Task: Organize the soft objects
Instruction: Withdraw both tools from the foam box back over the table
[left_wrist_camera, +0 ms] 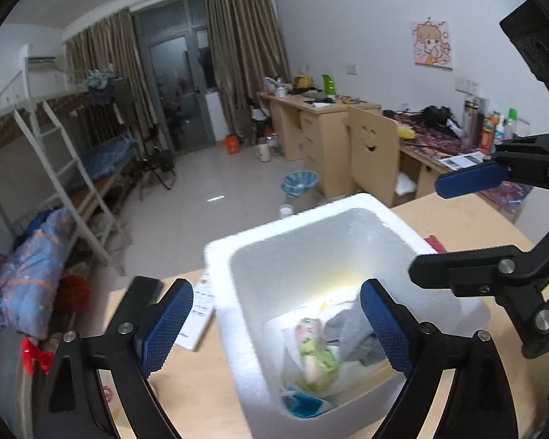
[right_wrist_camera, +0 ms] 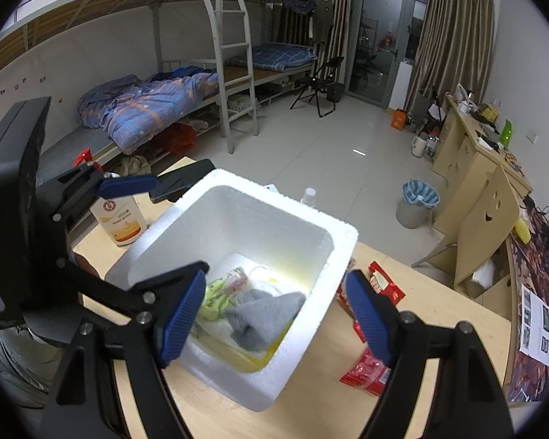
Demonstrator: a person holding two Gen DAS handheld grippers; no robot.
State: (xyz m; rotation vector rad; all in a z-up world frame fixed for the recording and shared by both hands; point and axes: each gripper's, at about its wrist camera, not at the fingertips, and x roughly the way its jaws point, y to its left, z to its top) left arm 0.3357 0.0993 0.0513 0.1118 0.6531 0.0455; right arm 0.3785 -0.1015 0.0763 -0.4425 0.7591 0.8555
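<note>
A white foam box (left_wrist_camera: 223,278) (right_wrist_camera: 263,201) stands open on the wooden table. Inside lie a grey cloth (left_wrist_camera: 351,333) (right_wrist_camera: 263,311), a green and pink patterned soft item (left_wrist_camera: 314,351) (right_wrist_camera: 219,292), white cloth and something blue (left_wrist_camera: 303,404). My left gripper (left_wrist_camera: 274,329) is open and empty, held over the box with its pads astride the near wall. My right gripper (right_wrist_camera: 274,314) is open and empty above the box's right side. Each gripper shows at the edge of the other's view: the right one (left_wrist_camera: 468,179), the left one (right_wrist_camera: 128,186).
Red snack packets (right_wrist_camera: 369,369) and a red box (right_wrist_camera: 384,285) lie right of the foam box. A white bottle (right_wrist_camera: 120,219) and a dark phone (right_wrist_camera: 186,179) sit at the table's far left. Papers (left_wrist_camera: 197,314) lie left of the box. Beyond are bunk beds, desks and a bin.
</note>
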